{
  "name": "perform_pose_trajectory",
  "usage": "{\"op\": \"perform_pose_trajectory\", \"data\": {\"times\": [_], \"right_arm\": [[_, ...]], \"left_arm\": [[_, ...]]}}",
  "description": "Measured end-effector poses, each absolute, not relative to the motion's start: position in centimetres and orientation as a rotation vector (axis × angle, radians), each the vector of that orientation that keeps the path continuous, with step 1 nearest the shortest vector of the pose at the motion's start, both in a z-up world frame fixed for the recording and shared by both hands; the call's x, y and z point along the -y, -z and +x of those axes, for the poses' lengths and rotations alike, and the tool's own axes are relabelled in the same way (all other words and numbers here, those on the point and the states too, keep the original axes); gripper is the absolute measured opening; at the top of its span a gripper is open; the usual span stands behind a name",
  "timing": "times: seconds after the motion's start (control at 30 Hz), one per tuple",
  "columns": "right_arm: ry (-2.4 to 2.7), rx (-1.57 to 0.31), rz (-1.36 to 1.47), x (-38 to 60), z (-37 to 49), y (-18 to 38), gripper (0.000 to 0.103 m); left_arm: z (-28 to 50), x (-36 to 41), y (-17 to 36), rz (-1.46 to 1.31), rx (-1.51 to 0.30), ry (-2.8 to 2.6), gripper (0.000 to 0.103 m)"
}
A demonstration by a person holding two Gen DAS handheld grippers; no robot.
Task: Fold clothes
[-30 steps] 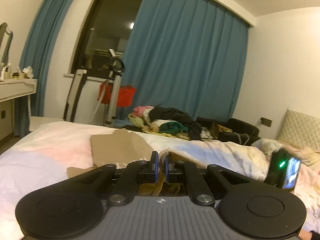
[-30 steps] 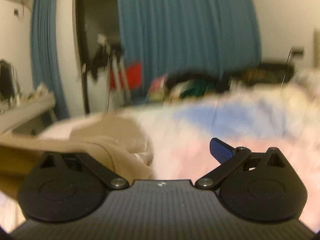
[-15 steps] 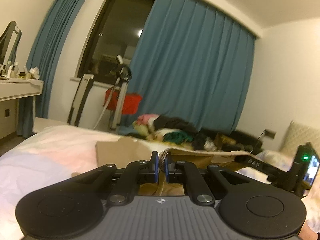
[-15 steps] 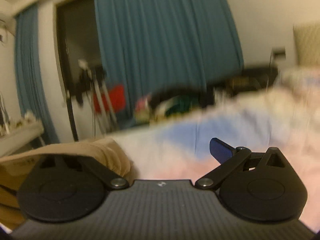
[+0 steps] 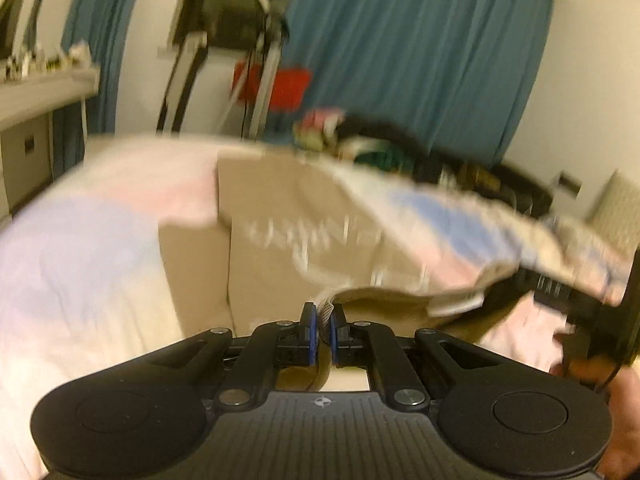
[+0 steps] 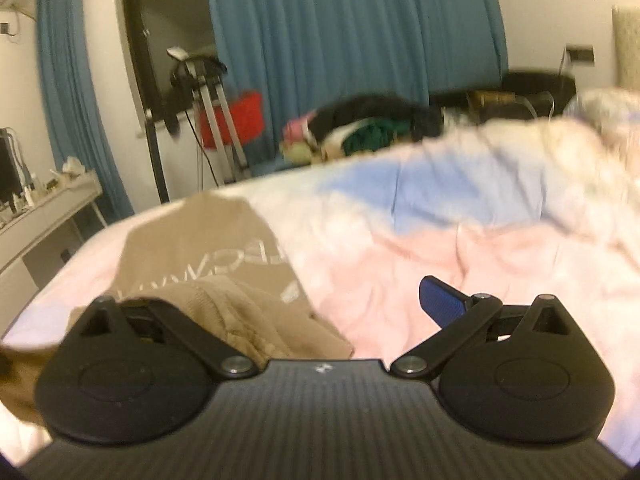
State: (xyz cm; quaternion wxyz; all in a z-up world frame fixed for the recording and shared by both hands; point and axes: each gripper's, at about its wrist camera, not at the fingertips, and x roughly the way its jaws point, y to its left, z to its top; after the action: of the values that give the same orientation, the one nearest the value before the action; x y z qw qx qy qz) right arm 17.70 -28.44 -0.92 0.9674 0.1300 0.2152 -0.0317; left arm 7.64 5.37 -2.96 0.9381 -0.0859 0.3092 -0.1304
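A tan garment [image 5: 288,248] with white lettering lies spread on the pastel quilt [image 5: 80,264]. My left gripper [image 5: 325,322] is shut on a ribbed edge of this garment, which bunches up just beyond the pads. In the right wrist view the tan garment [image 6: 192,256] lies at the left. A fold of it drapes over the left finger and hides it. My right gripper [image 6: 288,308] stands wide open, and only its blue right pad [image 6: 440,300] shows. The right gripper's black body [image 5: 560,292] appears blurred at the right edge of the left wrist view.
A pile of mixed clothes [image 6: 360,128] lies at the bed's far edge, before blue curtains [image 6: 340,28]. A stand carrying something red [image 6: 236,120] is by the dark window. A white desk [image 6: 48,208] is at the left. A hand [image 5: 616,400] shows at lower right.
The left view has tipped down, so the lettered garment now fills the middle. The right gripper has drawn nearer on the right. The right view has swung and now shows the lettering. Neither gripper's jaws have changed.
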Motion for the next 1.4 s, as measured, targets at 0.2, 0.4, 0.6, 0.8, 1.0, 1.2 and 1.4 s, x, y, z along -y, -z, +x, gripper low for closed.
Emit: {"op": "perform_pose_trajectory", "data": {"times": [0.2, 0.4, 0.6, 0.8, 1.0, 1.2, 1.4], "right_arm": [[0.045, -0.433, 0.242, 27.3, 17.5, 1.2, 0.103], [0.05, -0.402, 0.226, 27.2, 17.4, 0.7, 0.103], [0.121, -0.319, 0.194, 27.5, 16.9, 0.3, 0.103], [0.169, -0.361, 0.122, 27.6, 17.3, 1.5, 0.103], [0.172, -0.573, 0.104, 27.9, 18.2, 4.5, 0.103], [0.186, -0.368, 0.061, 27.4, 17.1, -4.8, 0.103], [0.107, -0.117, 0.02, 26.2, 15.6, -20.6, 0.103]], "left_arm": [[8.2, -5.0, 6.2, -0.168, -0.756, 0.303, 0.028], [8.9, -2.9, 7.8, -0.119, -0.757, 0.263, 0.046], [8.7, -1.4, 9.6, 0.103, -0.797, 0.136, 0.047], [7.1, -3.1, 7.0, 0.136, -0.556, -0.094, 0.056], [6.3, -5.6, 4.6, -0.022, -0.476, -0.146, 0.059], [4.4, -7.0, -1.4, -0.128, -0.344, -0.117, 0.059], [3.8, -8.6, -15.2, -0.179, -0.098, -0.148, 0.059]]}}
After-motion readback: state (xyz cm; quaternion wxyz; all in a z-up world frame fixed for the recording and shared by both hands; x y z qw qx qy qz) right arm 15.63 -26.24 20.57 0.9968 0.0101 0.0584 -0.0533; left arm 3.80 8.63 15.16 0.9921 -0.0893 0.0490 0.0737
